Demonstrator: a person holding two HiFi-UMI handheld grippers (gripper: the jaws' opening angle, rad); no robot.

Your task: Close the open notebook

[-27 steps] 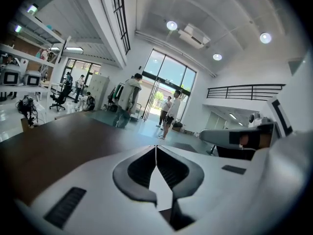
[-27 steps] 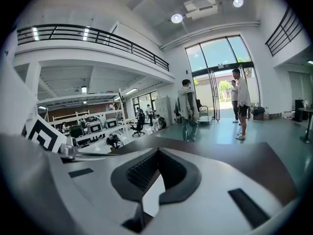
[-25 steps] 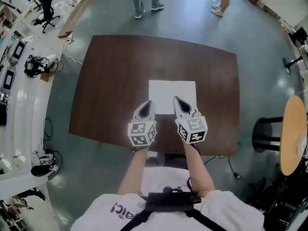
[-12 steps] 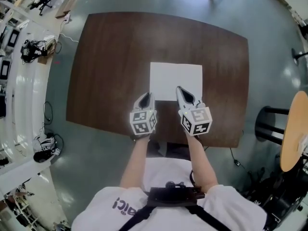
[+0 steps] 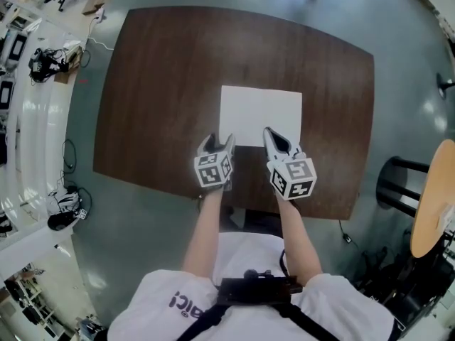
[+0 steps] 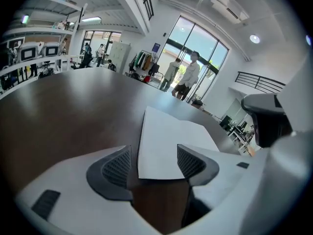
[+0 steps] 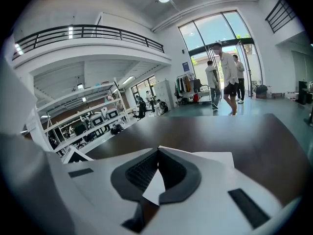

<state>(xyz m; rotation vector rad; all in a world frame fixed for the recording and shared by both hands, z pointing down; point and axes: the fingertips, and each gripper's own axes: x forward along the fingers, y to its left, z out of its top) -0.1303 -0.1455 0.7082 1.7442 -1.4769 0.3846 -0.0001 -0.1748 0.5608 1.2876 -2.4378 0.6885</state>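
Observation:
The open notebook [image 5: 261, 116] lies flat on the dark brown table [image 5: 156, 84], its white pages blank. My left gripper [image 5: 217, 143] hangs low at the notebook's near left corner. Its jaws are opening; in the left gripper view the corner of the notebook [image 6: 171, 136] shows in the gap of the left gripper [image 6: 154, 163], and the pads do not press on it. My right gripper [image 5: 268, 131] sits over the near edge, right of the middle. In its own view the right gripper [image 7: 157, 154] is shut, tips touching, with the notebook [image 7: 215, 158] beneath and nothing held.
The table's near edge [image 5: 242, 204] runs just behind both grippers. A black stool [image 5: 398, 190] and a round wooden tabletop [image 5: 434, 197] stand at the right. Benches with equipment [image 5: 28, 84] line the left. People [image 7: 222, 77] stand far off by the glass doors.
Both grippers have sunk toward the table at the notebook's near edge. The left gripper's jaws, shut before, now stand apart. The notebook has not moved.

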